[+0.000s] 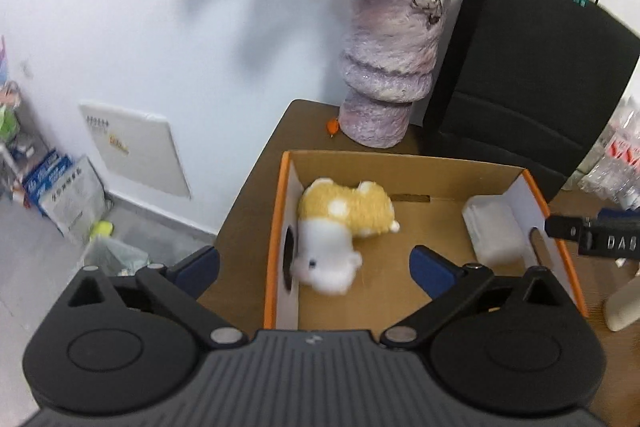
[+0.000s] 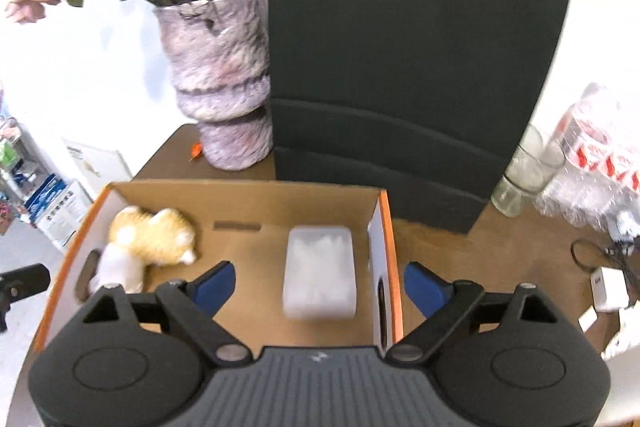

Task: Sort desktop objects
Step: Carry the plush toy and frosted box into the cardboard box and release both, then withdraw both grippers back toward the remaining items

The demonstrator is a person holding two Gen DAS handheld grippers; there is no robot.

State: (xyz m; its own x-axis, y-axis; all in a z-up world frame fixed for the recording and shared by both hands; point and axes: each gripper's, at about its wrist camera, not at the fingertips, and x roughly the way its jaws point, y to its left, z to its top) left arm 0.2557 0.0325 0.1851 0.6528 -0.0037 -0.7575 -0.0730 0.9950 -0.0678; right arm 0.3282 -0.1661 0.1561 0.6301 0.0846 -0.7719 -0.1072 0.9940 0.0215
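Nearest thing in each wrist view is the gripper itself; left gripper (image 1: 314,263) has its jaws spread wide w/ nothing between them, hanging over the left end of the cardboard box (image 1: 276,227); right gripper (image 2: 318,285) is also apart and empty, straddling the box's right wall (image 2: 386,267), one blue pad inside and one outside.

Just past the left jaws, the plush toy (image 1: 344,227) lies on its side inside the box, pressed against the left wall near the handle cutout; the white packet (image 2: 320,271) sits flat on the box floor near the right wall, well apart from the plush. So both items look sorted already imo; whatever else needs sorting is prob off to the right, where there's a small white block (image 2: 608,287) and cables on the desk.

Further back: fuzzy purple vase (image 2: 222,87) w/ flowers touching or nearly touching the black panel (image 2: 400,67); glass jar (image 2: 520,179) and plastic-wrapped bottles (image 2: 592,155) at right.

What could go wrong: right gripper's inner pad could snag the box wall on a sideways swing and drag the whole box; a careless reach toward the back could tip that tall vase, or knock the glass jar.
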